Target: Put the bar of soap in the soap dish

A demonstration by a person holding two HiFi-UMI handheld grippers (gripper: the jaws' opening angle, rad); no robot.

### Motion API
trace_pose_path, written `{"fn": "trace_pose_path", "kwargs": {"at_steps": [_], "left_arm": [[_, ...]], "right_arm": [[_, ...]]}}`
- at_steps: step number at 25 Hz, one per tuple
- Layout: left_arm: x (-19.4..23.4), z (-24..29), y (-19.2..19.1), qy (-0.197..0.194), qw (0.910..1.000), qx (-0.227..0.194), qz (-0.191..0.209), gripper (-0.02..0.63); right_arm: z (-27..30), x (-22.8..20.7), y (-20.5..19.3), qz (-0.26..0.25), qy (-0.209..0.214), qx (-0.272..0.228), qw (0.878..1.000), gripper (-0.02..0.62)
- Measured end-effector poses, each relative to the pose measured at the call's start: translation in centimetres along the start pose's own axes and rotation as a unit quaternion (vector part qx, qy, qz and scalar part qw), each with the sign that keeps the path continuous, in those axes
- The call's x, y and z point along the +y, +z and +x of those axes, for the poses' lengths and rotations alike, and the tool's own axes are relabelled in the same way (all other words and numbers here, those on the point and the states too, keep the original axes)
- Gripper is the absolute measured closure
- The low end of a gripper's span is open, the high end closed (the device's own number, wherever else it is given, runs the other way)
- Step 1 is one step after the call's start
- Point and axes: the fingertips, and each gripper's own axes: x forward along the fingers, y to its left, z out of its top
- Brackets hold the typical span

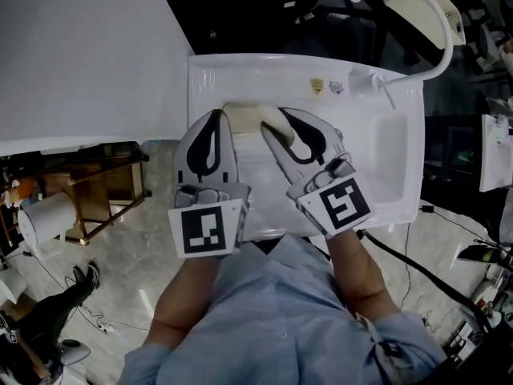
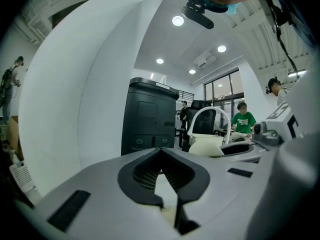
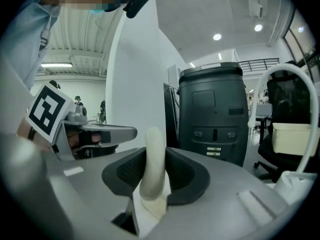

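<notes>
Soap (image 3: 152, 139) pinched over sink (image 1: 240, 74)
Upright in right gripper (image 3: 152, 156), per right gripper view alone; in head view, left gripper (image 1: 216, 117) at 9 o'clock, closed, empty.

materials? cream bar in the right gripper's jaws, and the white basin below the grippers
Cream bar of soap: looks like solid soap, matte and waxy, with rounded edges and no glare. White rectangular basin: smooth and glossy, likely glazed ceramic or moulded plastic; small light glints on its rim, but the look cannot settle which.
</notes>
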Motion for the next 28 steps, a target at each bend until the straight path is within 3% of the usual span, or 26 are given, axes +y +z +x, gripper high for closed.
{"fn": "trace_pose_path", "kwargs": {"at_steps": [11, 21, 28], "left_arm": [[2.5, 3.7, -4.1, 0.019, 0.9987, 0.043, -0.019, 0.600], [3.6, 5.5, -7.5, 0.028, 0.9960, 0.076, -0.039, 0.600], [4.4, 6.1, -8.7, 0.037, 0.9947, 0.084, -0.047, 0.600]], "right_arm": [[6.0, -1.4, -7.3, 0.015, 0.054, 0.051, 0.997, 0.486], [8.6, -1.6, -12.7, 0.026, 0.078, 0.090, 0.993, 0.486], [9.6, -1.3, -15.5, -0.026, 0.091, 0.131, 0.987, 0.486]]}}
